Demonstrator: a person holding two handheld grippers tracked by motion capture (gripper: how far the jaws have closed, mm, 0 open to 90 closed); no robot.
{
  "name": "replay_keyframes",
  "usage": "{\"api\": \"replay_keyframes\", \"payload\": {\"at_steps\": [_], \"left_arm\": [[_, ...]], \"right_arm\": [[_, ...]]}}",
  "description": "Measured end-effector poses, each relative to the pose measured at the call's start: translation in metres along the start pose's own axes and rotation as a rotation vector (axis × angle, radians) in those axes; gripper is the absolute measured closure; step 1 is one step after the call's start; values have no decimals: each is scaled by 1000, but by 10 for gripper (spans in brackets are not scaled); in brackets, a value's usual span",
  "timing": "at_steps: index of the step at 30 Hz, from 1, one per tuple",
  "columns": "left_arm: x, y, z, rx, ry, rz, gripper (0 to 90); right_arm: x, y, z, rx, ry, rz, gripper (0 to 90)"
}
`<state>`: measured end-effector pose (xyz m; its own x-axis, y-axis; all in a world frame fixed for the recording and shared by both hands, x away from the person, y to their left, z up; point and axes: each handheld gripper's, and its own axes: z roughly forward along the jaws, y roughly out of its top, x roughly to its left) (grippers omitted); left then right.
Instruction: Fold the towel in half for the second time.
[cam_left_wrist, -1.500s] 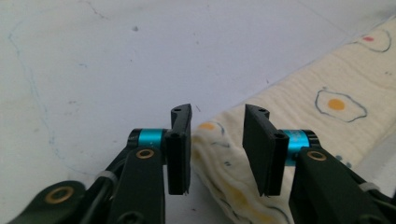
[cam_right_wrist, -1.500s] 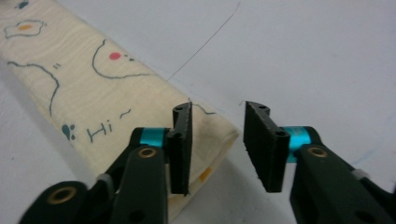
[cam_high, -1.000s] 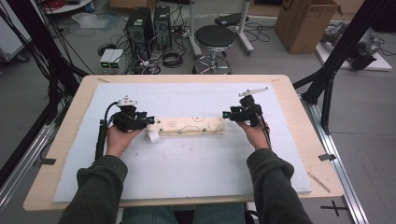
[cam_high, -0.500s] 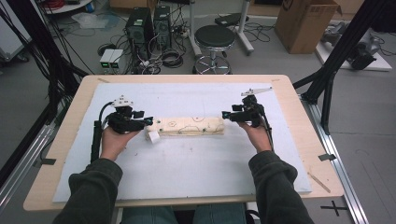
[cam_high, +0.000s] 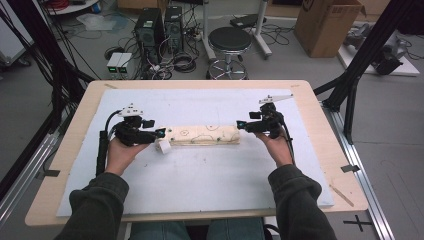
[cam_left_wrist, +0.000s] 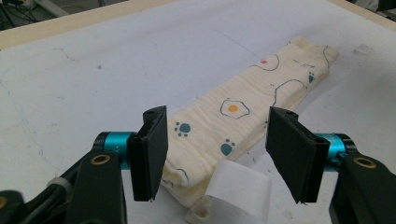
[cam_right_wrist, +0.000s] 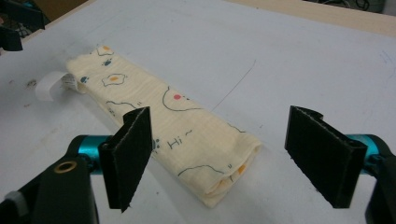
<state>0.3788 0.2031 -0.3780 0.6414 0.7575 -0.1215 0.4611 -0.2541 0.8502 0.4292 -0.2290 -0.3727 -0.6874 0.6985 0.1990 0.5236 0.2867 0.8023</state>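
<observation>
A light wooden table (cam_high: 60, 165) carries a pale blue-white mat (cam_high: 200, 170) that covers most of its top. Near the middle of the mat lies a cream folded cloth printed with fried eggs and paw marks (cam_high: 202, 135), a white tag (cam_high: 163, 146) sticking out at its left end. The left hand-held gripper (cam_high: 159, 133) sits at that end, jaws apart. The right hand-held gripper (cam_high: 241, 124) sits at the other end, jaws also spread wide. Beyond the table stand a black round stool (cam_high: 229, 40), computer towers (cam_high: 157, 22), tangled cables and a brown cardboard box (cam_high: 327, 25) on a grey floor.
</observation>
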Motion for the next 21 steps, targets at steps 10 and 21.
{"api": "replay_keyframes", "payload": {"at_steps": [10,21], "left_arm": [[1,-8,-8,5,1,-6,361],[-7,-10,-22,-4,-1,34,340]], "right_arm": [[2,-4,-5,-18,-3,1,189],[9,-5,-18,-25,-9,-30,164]]}}
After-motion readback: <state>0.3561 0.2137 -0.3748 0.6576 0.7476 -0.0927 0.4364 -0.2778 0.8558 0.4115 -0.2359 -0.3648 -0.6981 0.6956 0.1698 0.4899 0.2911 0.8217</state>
